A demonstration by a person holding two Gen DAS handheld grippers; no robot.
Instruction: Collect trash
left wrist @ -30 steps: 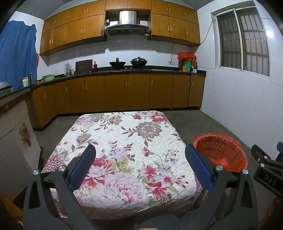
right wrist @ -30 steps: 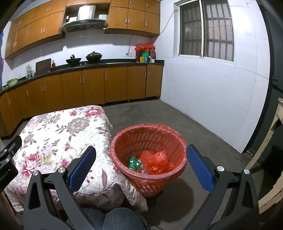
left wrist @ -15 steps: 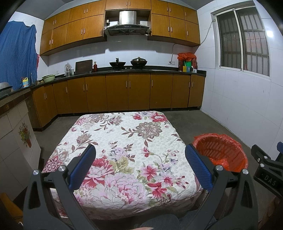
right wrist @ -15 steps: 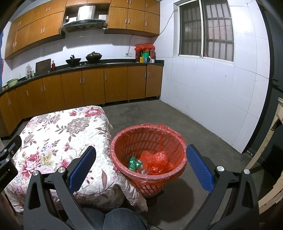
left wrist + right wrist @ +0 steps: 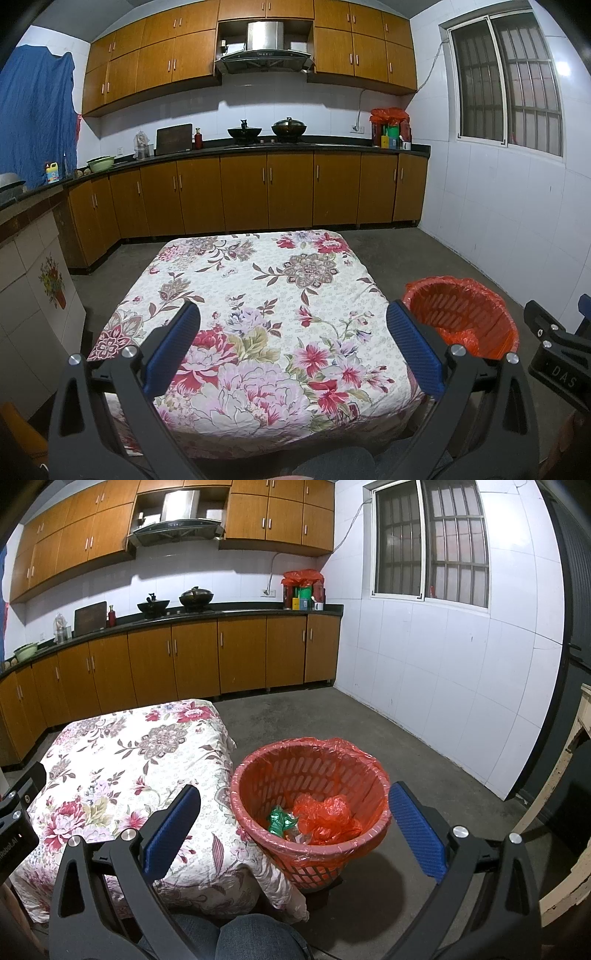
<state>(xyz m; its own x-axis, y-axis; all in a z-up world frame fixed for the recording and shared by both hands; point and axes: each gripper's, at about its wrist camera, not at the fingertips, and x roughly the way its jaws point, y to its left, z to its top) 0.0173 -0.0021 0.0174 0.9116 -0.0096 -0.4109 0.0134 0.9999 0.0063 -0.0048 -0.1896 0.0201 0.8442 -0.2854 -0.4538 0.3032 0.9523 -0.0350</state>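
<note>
An orange mesh bin [image 5: 310,812] lined with an orange bag stands on the floor right of the table. It holds a crumpled orange bag [image 5: 325,818] and a green wrapper [image 5: 279,818]. The bin also shows in the left wrist view [image 5: 461,317]. My left gripper [image 5: 293,347] is open and empty above the near part of the floral-cloth table [image 5: 258,295]. My right gripper [image 5: 293,827] is open and empty, held above and in front of the bin. No trash shows on the table.
Wooden kitchen cabinets [image 5: 258,192] with a dark counter run along the back and left walls. A white tiled wall [image 5: 443,686] stands to the right. Bare concrete floor [image 5: 424,775] surrounds the bin. A pale wooden frame [image 5: 569,775] is at the far right.
</note>
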